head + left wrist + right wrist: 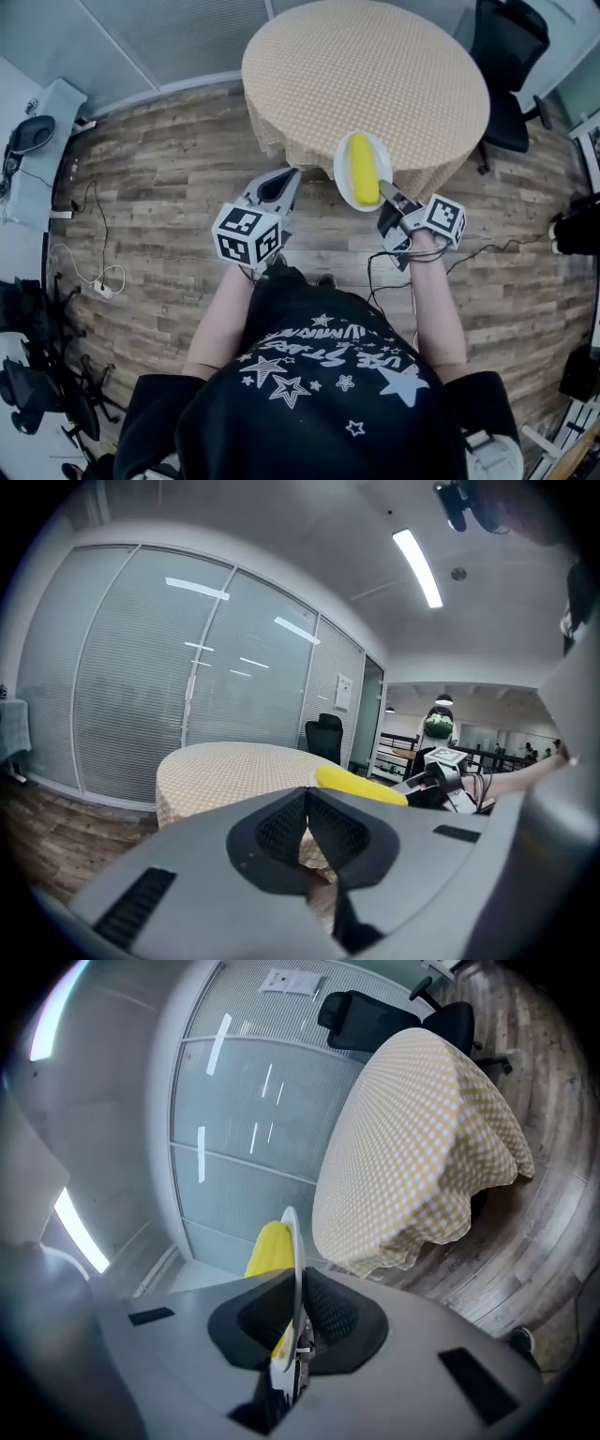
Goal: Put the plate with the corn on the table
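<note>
Plate (343,172) in level right tongs (387,197)

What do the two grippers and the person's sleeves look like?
Both the left gripper and right gripper are grey with black ribbed pads and carry a white cube with black square markers. A black cable runs from the right one. The person wears a black short-sleeved shirt with white stars.

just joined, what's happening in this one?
A person holds a gripper in each hand. The right gripper has its jaws shut on the rim of a white plate carrying a corn cob, held in the air by the near edge of the round table, not set down yet. The left gripper is shut and empty beside it.
</note>
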Action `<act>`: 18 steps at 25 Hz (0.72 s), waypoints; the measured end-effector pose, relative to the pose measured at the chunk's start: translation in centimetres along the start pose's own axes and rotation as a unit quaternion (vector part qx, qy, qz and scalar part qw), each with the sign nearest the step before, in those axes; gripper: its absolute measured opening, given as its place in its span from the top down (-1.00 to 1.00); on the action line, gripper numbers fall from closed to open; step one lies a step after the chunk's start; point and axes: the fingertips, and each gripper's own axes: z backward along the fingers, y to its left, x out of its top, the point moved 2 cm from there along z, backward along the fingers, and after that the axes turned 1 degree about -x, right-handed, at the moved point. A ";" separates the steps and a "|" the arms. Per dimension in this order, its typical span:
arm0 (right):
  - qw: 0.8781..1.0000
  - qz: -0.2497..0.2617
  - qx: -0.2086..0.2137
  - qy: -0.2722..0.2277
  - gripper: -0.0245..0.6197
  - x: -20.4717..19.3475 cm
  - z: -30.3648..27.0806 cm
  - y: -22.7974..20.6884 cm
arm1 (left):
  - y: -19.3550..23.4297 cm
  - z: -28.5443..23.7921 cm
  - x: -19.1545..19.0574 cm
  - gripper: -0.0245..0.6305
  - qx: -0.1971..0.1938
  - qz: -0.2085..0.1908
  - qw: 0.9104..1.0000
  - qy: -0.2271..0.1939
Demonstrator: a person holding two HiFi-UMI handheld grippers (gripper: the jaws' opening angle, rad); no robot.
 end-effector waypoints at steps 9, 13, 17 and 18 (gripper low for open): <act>1.000 -0.001 0.003 0.020 0.80 -1.0 -3.3 0.5 | 3.2 0.6 -1.0 0.90 0.011 0.018 1.000 0.009; 1.000 0.001 -0.003 0.018 0.80 -0.7 -5.5 0.6 | 5.6 -0.5 -0.9 0.90 0.002 0.023 1.000 0.011; 1.000 -0.006 -0.004 0.003 0.80 0.6 -7.7 0.9 | 8.3 -2.5 -0.1 0.90 -0.010 0.022 1.000 0.013; 1.000 -0.008 -0.004 -0.001 0.80 1.0 -8.3 0.9 | 9.0 -3.0 0.1 0.90 -0.013 0.023 1.000 0.012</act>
